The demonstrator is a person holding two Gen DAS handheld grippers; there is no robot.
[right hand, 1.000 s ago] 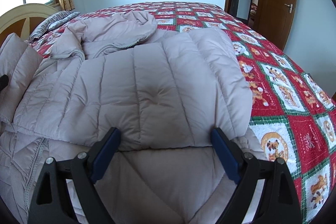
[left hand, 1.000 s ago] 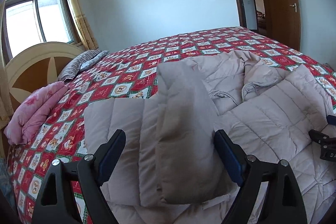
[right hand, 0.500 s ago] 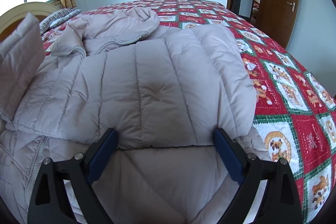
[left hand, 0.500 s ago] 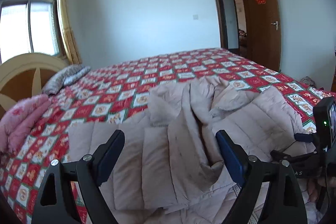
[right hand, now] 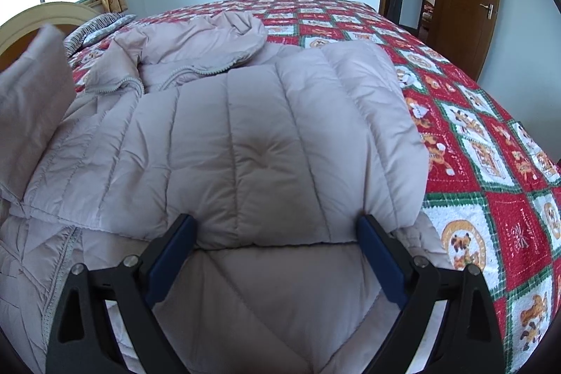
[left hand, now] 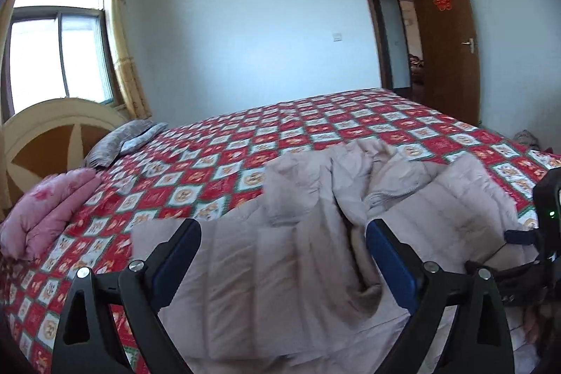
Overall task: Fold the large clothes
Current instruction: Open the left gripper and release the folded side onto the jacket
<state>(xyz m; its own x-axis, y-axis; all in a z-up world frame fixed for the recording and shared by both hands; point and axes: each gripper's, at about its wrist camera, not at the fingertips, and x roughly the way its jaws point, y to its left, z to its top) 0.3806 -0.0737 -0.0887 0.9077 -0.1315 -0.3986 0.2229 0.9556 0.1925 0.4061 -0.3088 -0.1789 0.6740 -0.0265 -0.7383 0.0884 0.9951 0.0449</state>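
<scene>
Broadly, the bed carries a beige padded jacket spread near its close edge. Over it the left gripper, whose jaws have just been opening, seems to grip nothing. Likewise the right gripper stands spread over the jacket.

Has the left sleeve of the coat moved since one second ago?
Yes. The sleeve has dropped from between the open left gripper and now lies crumpled on the coat, lower against the headboard.
</scene>
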